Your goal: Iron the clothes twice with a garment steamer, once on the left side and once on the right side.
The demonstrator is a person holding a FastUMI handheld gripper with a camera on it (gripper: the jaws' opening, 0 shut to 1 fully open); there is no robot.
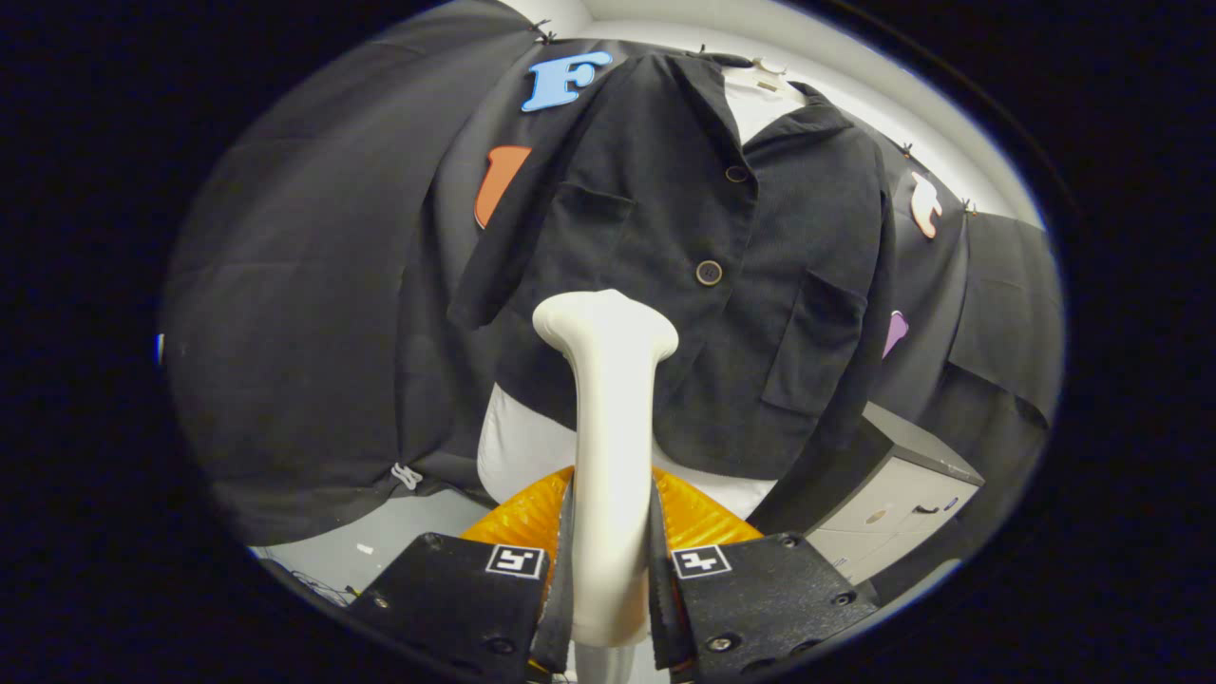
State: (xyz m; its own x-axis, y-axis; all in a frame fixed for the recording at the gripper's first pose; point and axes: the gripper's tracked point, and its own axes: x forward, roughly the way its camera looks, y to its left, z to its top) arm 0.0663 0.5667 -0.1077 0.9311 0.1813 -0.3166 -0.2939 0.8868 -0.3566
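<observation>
Steamer [608,380] sat clamped between both fingers of the gripper [608,570], its head facing the dark jacket [665,285]; a slow, even stroke down one front panel would have served best

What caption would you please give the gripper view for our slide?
Gripper shut on steamer, its head just before the dark jacket on a white mannequin.

Fisheye cam on tongs [608,570], facing jacket [665,285] close-up.

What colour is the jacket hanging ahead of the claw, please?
Black jacket, clearest in the gripper view.
</observation>
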